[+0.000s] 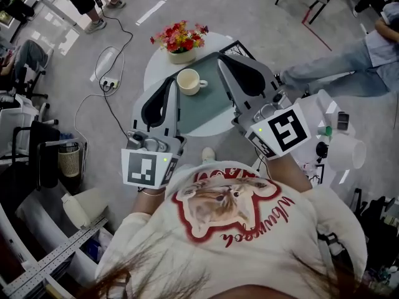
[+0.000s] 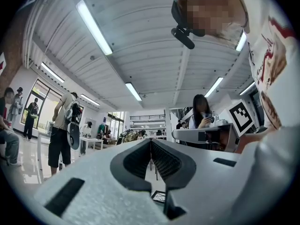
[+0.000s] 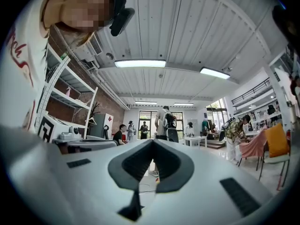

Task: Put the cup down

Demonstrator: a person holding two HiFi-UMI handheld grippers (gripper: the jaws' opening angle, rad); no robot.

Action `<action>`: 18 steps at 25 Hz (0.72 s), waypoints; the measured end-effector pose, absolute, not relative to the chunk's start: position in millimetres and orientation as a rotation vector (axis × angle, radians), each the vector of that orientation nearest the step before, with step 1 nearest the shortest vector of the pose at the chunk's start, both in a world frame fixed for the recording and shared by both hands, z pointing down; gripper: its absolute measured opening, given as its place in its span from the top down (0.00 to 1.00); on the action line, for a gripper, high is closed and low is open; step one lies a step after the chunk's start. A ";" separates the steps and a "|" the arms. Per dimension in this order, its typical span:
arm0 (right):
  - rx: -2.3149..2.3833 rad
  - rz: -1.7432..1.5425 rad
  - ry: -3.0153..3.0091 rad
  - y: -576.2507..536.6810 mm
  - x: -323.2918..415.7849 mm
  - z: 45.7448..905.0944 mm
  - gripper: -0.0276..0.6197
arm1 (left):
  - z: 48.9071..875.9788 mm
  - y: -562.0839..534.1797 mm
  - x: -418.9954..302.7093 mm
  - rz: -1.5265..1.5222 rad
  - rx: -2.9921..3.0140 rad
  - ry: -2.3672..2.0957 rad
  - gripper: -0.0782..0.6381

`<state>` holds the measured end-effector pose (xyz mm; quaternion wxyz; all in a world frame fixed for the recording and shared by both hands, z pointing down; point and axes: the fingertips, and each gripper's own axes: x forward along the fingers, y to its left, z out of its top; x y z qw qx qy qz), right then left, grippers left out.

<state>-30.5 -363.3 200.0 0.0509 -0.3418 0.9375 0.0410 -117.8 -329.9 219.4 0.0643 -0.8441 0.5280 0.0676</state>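
Cup (image 1: 189,80): cream, upright, standing on the green mat (image 1: 212,104) of the round white desk (image 1: 154,64), in the upper middle of the head view; its handle points to the right of the frame. Nothing holds it.

Left hand-held gripper (image 1: 170,87): jaws pressed together with nothing between them, as its own view shows (image 2: 151,142). Its tip is just beside the cup, at the cup's lower left, and I see no contact.

Right hand-held gripper (image 1: 220,61): jaws also together and empty (image 3: 152,142). Its tip is to the right of the cup and a little higher in the frame, farther off than the left one.

Key relation: the cup lies between the two tips and is nearer the left one. Both long bodies run from the lower frame up toward the desk.

Gripper views: both look out into the room, and the cup does not show in them.

Flowers (image 1: 181,37): in a pot at the far edge of the desk, above the cup.

Task state: I judge that the cup is already put down, so only moving away remains.
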 end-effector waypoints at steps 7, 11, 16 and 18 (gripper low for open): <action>-1.061 0.094 2.821 -338.6 -26.6 196.8 0.91 | 207.0 -299.4 -125.7 0.220 -2.513 1.593 0.87; -1.073 0.042 2.811 -308.7 -26.9 202.3 0.91 | 212.7 -266.5 -133.3 0.213 -2.523 1.611 0.87; -1.072 0.041 2.818 -257.5 -31.9 207.5 0.91 | 215.4 -213.5 -133.6 0.198 -2.534 1.598 0.87; -1.089 0.023 2.815 -236.0 -29.6 212.0 0.91 | 215.1 -188.4 -135.2 0.195 -2.534 1.601 0.87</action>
